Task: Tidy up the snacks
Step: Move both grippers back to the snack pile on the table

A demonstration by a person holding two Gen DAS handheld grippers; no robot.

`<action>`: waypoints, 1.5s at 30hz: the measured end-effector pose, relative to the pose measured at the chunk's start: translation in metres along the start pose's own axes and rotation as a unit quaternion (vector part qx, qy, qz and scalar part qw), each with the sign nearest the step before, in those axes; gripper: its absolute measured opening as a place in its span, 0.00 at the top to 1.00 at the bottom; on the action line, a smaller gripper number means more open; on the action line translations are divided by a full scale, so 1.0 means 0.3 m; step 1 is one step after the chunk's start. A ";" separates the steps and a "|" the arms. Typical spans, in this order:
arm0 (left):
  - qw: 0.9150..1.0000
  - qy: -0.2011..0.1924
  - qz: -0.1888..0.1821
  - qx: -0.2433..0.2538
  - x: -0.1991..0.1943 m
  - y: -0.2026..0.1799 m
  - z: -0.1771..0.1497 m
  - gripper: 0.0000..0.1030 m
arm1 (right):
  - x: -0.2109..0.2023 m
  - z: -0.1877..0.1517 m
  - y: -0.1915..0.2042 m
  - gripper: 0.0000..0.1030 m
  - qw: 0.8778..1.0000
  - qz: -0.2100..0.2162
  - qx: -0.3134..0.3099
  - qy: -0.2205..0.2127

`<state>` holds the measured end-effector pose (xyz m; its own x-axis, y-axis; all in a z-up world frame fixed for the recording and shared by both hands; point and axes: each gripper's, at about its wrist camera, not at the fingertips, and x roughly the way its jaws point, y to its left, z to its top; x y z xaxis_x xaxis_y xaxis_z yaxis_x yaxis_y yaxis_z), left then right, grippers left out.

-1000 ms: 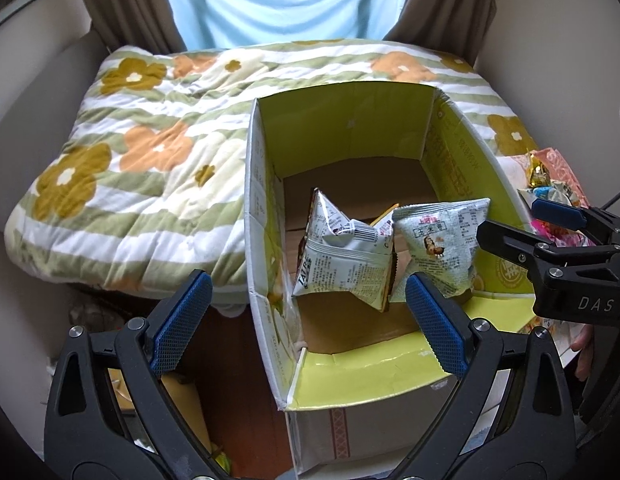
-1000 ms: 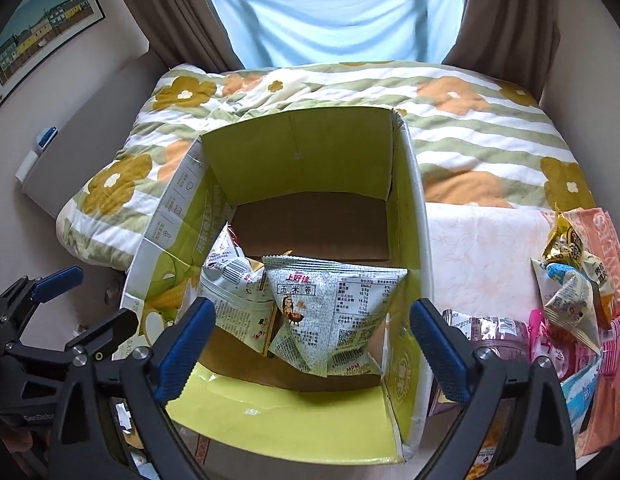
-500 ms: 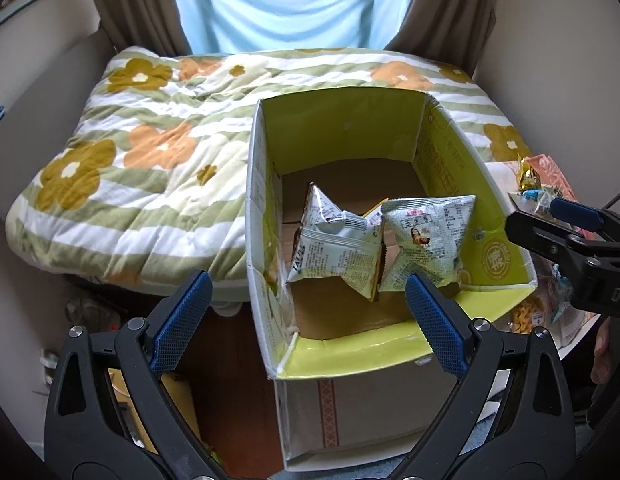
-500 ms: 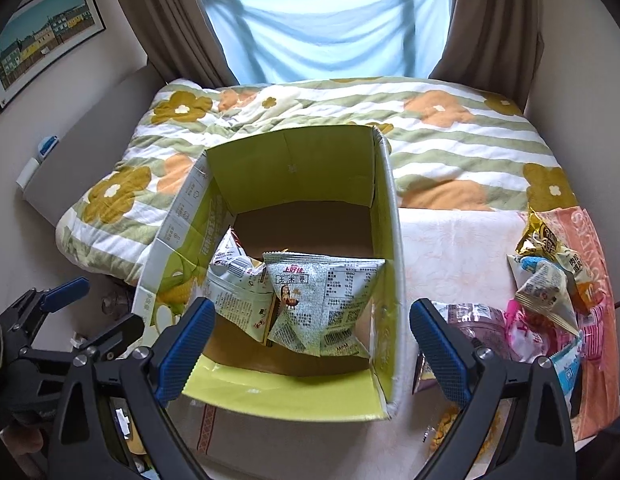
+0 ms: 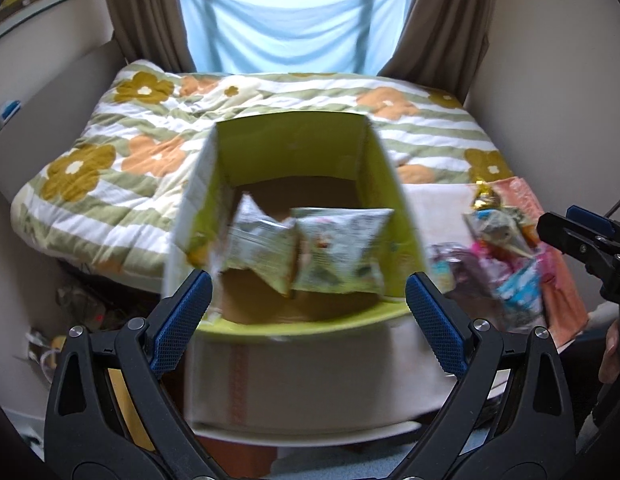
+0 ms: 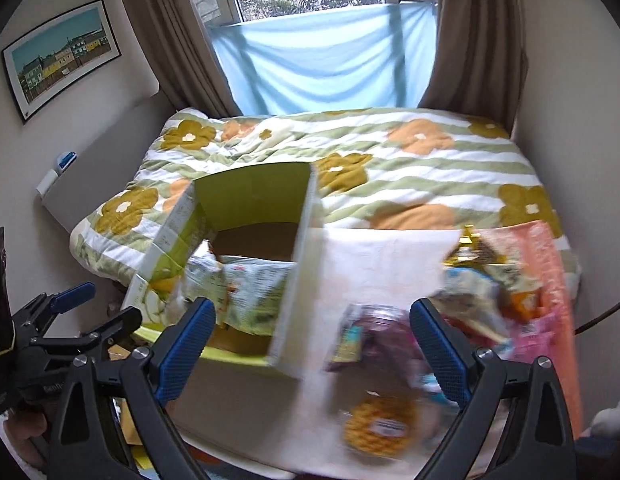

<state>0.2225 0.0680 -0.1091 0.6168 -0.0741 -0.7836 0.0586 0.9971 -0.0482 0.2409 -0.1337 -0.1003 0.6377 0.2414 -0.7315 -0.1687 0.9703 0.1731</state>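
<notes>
An open cardboard box with a yellow-green inside [image 5: 289, 152] [image 6: 253, 196] stands on a small table. Two pale snack bags [image 5: 338, 252] [image 6: 245, 292] lean side by side in it. A pile of loose snack packets [image 5: 506, 248] [image 6: 486, 292] lies on the table right of the box, with a round yellow packet [image 6: 380, 428] near the front edge. My left gripper [image 5: 305, 320] is open and empty, in front of the box. My right gripper [image 6: 310, 344] is open and empty, above the table between box and pile. Both views are motion-blurred.
A bed with a flowered green-striped quilt [image 5: 189, 128] [image 6: 390, 160] lies behind the table. A pink cloth [image 6: 550, 264] lies under the snack pile. Walls stand close on both sides. Clutter sits on the floor at the left [image 5: 81, 308].
Both grippers have pulled back and up from the box, so more of the room shows. The right gripper has also shifted right, toward the snack pile. The bags in the box stay put.
</notes>
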 end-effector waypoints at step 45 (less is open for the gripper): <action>0.986 0.121 -0.007 0.116 0.545 -0.810 -0.523 0.00 | 0.234 -0.463 -0.600 0.06 0.997 -0.006 0.017 0.079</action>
<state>0.1858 -0.1840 -0.3227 0.4104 -0.0531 -0.9103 0.2616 0.9632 0.0617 0.2118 -0.2931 -0.2744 0.5131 0.2268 -0.8278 -0.1343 0.9738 0.1835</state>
